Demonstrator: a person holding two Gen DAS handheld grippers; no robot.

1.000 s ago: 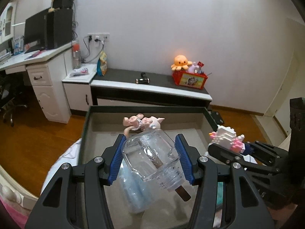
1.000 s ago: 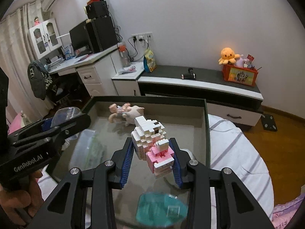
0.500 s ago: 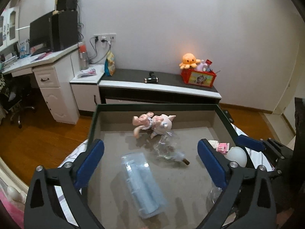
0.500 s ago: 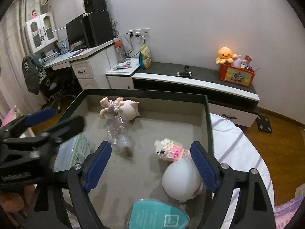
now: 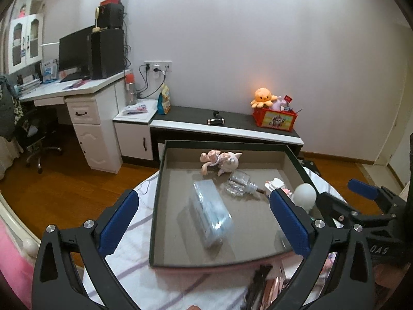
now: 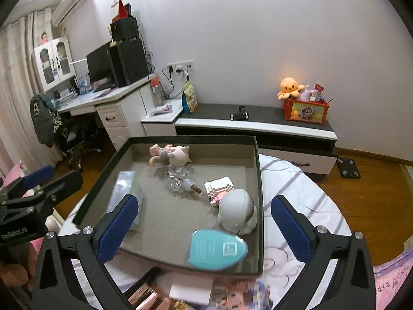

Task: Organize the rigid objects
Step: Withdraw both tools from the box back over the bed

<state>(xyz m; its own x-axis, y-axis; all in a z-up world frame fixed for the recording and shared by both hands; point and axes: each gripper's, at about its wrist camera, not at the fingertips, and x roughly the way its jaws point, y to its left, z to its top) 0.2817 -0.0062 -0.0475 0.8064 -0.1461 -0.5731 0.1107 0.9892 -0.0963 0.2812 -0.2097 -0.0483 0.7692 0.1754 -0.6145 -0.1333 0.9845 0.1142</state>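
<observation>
Your glass bottle (image 5: 240, 184) and block toy (image 6: 219, 188) lie loose on the floor of the open box (image 6: 259, 180), ahead of and below your tools. Your left gripper (image 5: 204, 221) and right gripper (image 6: 204, 228) are both spreading their jaws wide, with nothing between them.

Home bedroom: desk (image 5: 85, 87) w/ monitor (image 5: 73, 53), plush octopus (image 6: 290, 86), bedsheet (image 6: 296, 180).

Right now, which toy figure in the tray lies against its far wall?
The pink-limbed doll figure, lying by the far wall; the white round figure and block figure sit nearer, along the right wall.
</observation>
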